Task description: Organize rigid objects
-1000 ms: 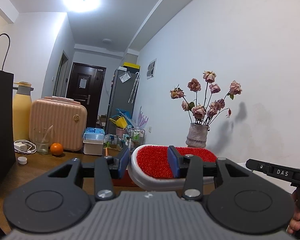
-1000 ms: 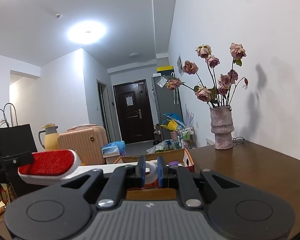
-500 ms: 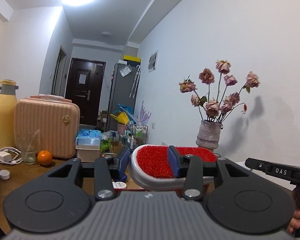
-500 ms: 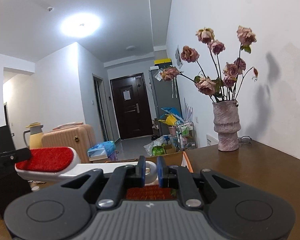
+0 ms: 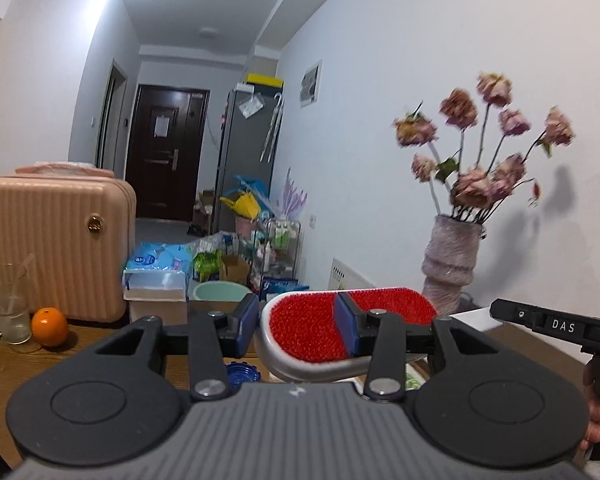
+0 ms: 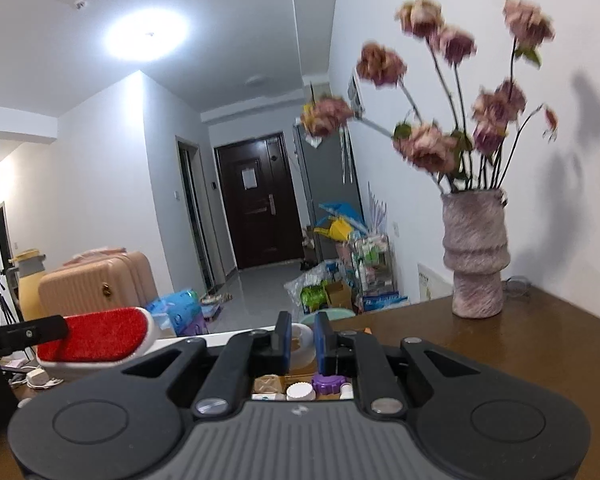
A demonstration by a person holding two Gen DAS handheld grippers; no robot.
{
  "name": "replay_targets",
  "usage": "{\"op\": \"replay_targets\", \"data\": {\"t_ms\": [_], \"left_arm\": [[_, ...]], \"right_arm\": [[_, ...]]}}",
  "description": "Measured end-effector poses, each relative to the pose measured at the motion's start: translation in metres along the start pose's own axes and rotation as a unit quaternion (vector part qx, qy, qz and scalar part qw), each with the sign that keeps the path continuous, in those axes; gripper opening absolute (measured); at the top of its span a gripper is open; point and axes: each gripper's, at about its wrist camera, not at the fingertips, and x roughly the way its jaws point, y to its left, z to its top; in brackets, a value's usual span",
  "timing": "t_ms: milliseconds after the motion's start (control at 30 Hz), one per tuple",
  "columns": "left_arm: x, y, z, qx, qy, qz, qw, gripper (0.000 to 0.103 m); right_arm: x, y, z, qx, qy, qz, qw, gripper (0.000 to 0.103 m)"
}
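A white lint brush with a red bristle pad (image 5: 308, 330) is held level above the table by both grippers. My left gripper (image 5: 298, 326) is shut on its red head. My right gripper (image 6: 302, 344) is shut on its white handle end (image 6: 300, 342); the red head (image 6: 100, 334) shows at the left of that view. Below the brush lies an open box with small items: a purple cap (image 6: 327, 383), a white cap (image 6: 300, 391) and a blue cap (image 5: 242, 372).
A grey vase of dried roses (image 6: 476, 256) stands at the right on the brown table (image 6: 540, 352). At the left are a pink case (image 5: 56, 248), a glass (image 5: 8, 300), an orange (image 5: 49, 326) and a yellow flask (image 6: 26, 284).
Both grippers have moved forward and to the right with the brush between them. The vase has grown larger in view, and the black bag and flask have slid out at the left.
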Motion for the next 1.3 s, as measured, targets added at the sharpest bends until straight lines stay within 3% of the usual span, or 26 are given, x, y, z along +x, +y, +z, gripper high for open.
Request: {"op": "replay_targets", "data": {"t_ms": [233, 433, 600, 667, 700, 800, 867, 1000, 1133, 1300], "left_arm": [[0.059, 0.016, -0.02, -0.007, 0.072, 0.014, 0.9973, 0.042], [0.089, 0.029, -0.05, -0.035, 0.127, 0.017, 0.9911, 0.042], [0.096, 0.033, -0.067, -0.036, 0.158, 0.016, 0.9866, 0.039], [0.098, 0.032, -0.071, -0.046, 0.174, -0.023, 0.9835, 0.036], [0.097, 0.027, -0.073, -0.038, 0.176, -0.025, 0.9834, 0.037], [0.096, 0.015, -0.076, 0.008, 0.166, -0.01, 0.986, 0.04], [0.096, 0.014, -0.076, 0.007, 0.171, -0.01, 0.9851, 0.042], [0.093, 0.012, -0.069, 0.02, 0.178, 0.006, 0.9838, 0.051], [0.086, 0.01, -0.054, 0.038, 0.179, 0.025, 0.9828, 0.079], [0.058, 0.007, -0.03, 0.037, 0.152, 0.045, 0.9867, 0.089]], "right_arm": [[0.069, -0.018, -0.02, 0.022, 0.077, 0.0, 0.997, 0.012], [0.092, -0.022, -0.047, 0.02, 0.114, -0.008, 0.993, 0.013], [0.096, -0.015, -0.059, -0.013, 0.127, -0.017, 0.992, 0.013], [0.095, -0.009, -0.063, -0.031, 0.128, -0.005, 0.991, 0.011], [0.095, -0.005, -0.065, -0.036, 0.136, 0.007, 0.99, 0.011], [0.093, 0.013, -0.074, -0.102, 0.137, -0.02, 0.985, 0.011], [0.093, 0.017, -0.076, -0.113, 0.149, -0.02, 0.982, 0.012], [0.093, 0.015, -0.069, -0.114, 0.164, -0.015, 0.98, 0.015], [0.091, 0.012, -0.05, -0.096, 0.178, -0.003, 0.979, 0.016], [0.071, 0.022, -0.027, -0.099, 0.171, 0.008, 0.98, 0.025]]}}
